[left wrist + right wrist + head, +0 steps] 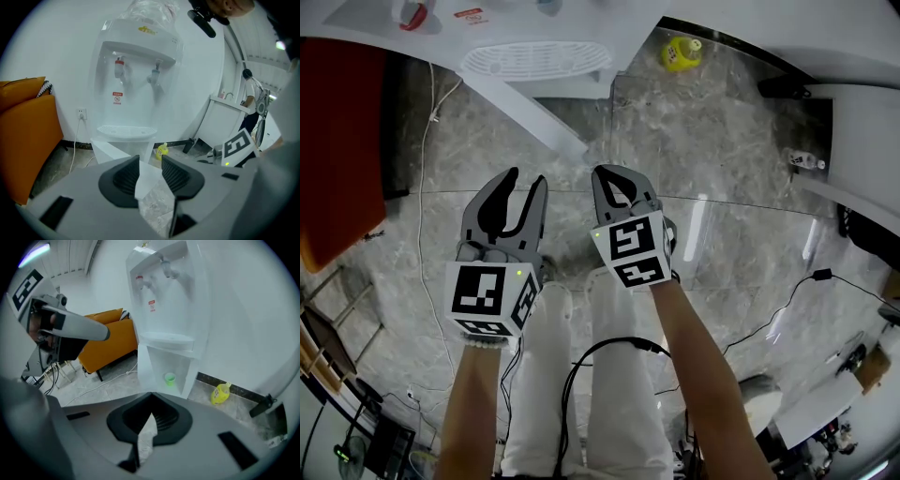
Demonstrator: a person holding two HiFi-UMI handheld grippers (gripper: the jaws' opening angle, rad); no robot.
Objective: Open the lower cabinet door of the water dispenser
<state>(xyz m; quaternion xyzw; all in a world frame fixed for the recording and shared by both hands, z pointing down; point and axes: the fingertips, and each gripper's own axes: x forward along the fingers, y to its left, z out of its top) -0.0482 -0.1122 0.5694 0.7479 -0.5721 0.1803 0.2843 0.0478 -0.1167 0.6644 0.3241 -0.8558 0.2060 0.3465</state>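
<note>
The lower cabinet door (539, 117) of the water dispenser (164, 301) looks swung open over the floor (722, 141), so hold your parted, empty left tongs (525, 178) and closed, empty right tongs (612, 172) clear of it.

Grey marbled stone floor (741, 159), glossy, crossed by tile joints. At its wall edge stands the white plastic water dispenser (136, 79), with its lower cabinet door (534, 117) standing open over the tiles. Near it, along the same edge, a small yellow plastic bottle (681, 52) stands upright. On the dispenser's other side is an orange upholstered sofa (337, 150) on dark legs. A thin white power cable (422, 187) trails between sofa and dispenser. A black cable (787, 300) lies well apart.
</note>
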